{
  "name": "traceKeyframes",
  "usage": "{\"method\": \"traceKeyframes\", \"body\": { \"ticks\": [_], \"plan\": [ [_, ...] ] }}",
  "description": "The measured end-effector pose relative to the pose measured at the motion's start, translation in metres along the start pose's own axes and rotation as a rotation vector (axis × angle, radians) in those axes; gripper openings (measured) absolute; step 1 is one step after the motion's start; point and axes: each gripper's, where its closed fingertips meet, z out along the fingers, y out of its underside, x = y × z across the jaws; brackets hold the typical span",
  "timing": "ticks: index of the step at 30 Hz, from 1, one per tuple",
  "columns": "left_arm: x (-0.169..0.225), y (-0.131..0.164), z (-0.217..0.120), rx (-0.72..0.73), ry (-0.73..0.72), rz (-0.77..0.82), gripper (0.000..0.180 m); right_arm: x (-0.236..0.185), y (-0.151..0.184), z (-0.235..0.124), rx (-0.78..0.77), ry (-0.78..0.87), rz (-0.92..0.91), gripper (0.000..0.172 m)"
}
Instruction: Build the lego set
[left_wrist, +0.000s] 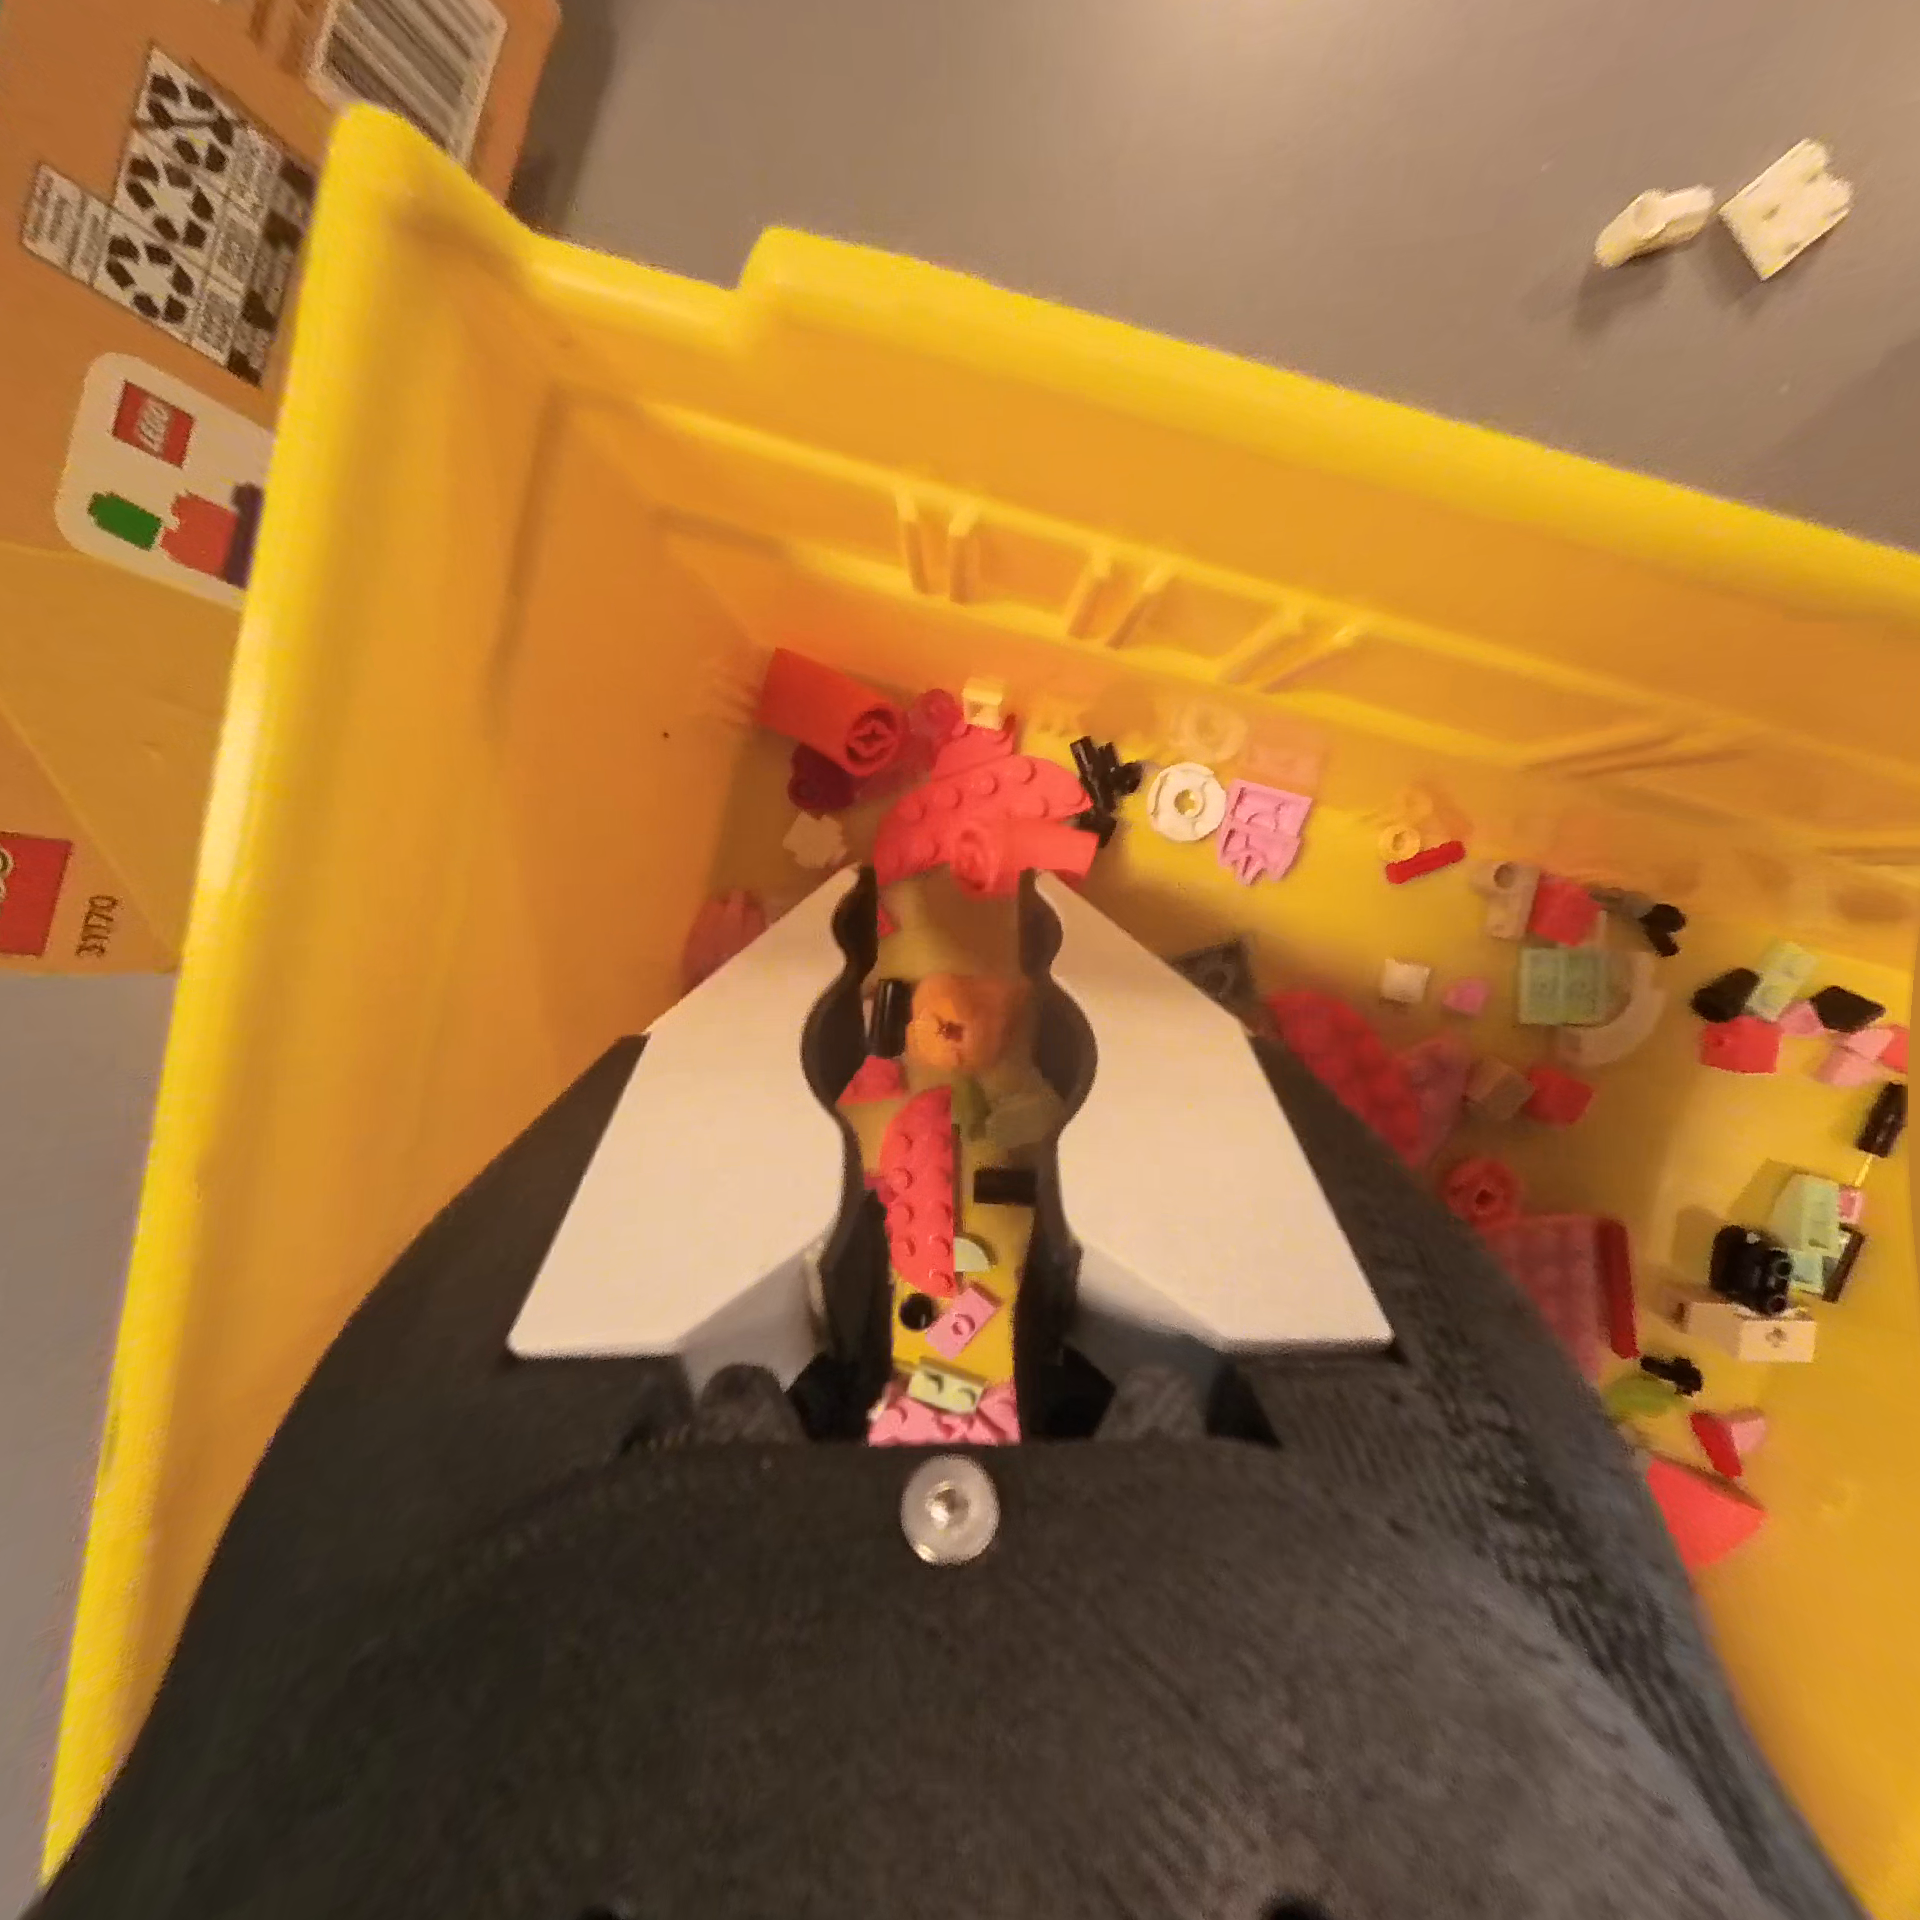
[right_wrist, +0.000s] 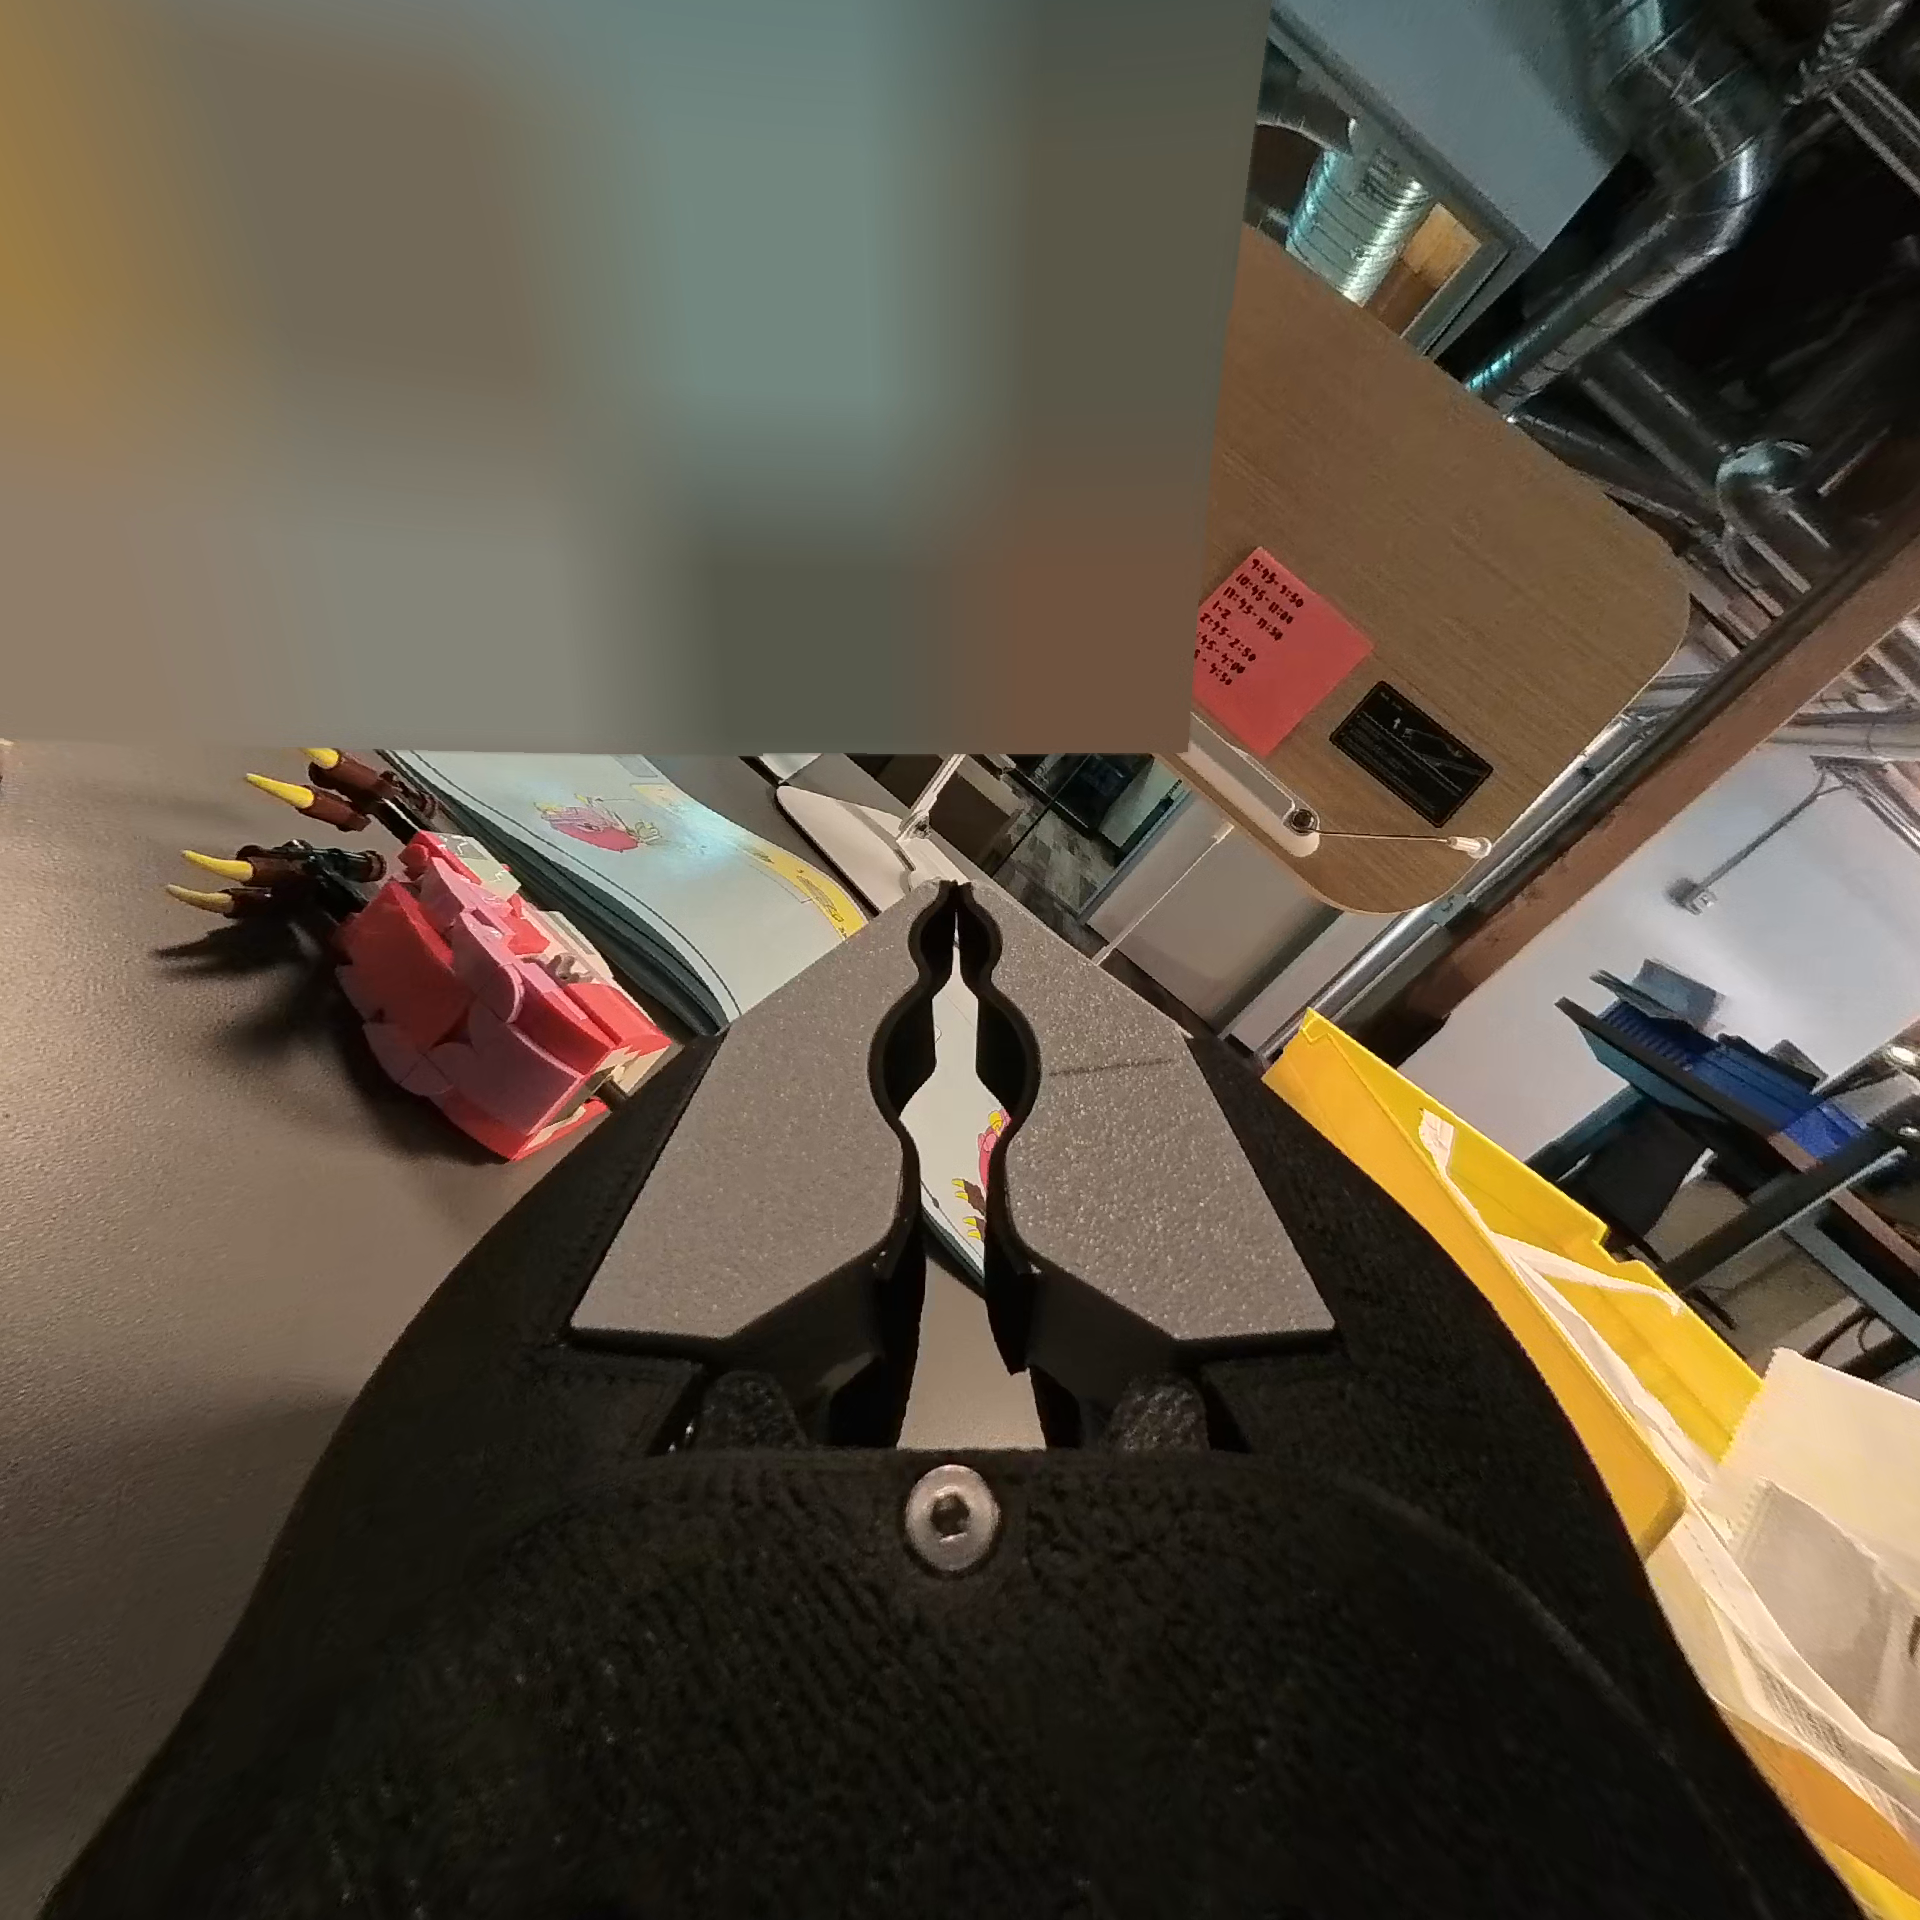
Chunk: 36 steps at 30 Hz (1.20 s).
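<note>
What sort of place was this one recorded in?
Probably a workshop or lab bench used for toy-brick building: a yellow bin of loose bricks, a half-built red model beside an open booklet, bare ducts overhead.

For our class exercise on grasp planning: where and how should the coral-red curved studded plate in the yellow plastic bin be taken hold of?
Grip the coral-red curved studded plate across its thin edges, coming from above: it lies tilted on other pieces near the corner of the yellow plastic bin, leaving its rim exposed. The left claw stands open just short of it.

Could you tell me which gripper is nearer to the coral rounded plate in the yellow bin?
Left. The left gripper has its jaws right at the coral rounded plate inside the yellow bin; the right gripper is outside, over the table.
</note>
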Motion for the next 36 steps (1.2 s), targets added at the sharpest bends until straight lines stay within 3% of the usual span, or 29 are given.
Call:
{"method": "traceKeyframes", "body": {
  "ticks": [36],
  "plan": [
    [0.0036,-0.0067,-0.004,0.046,0.023,0.005,0.016,-0.0005,-0.0003,-0.0005,0.002,-0.002,-0.003,0.0]
  ]
}}
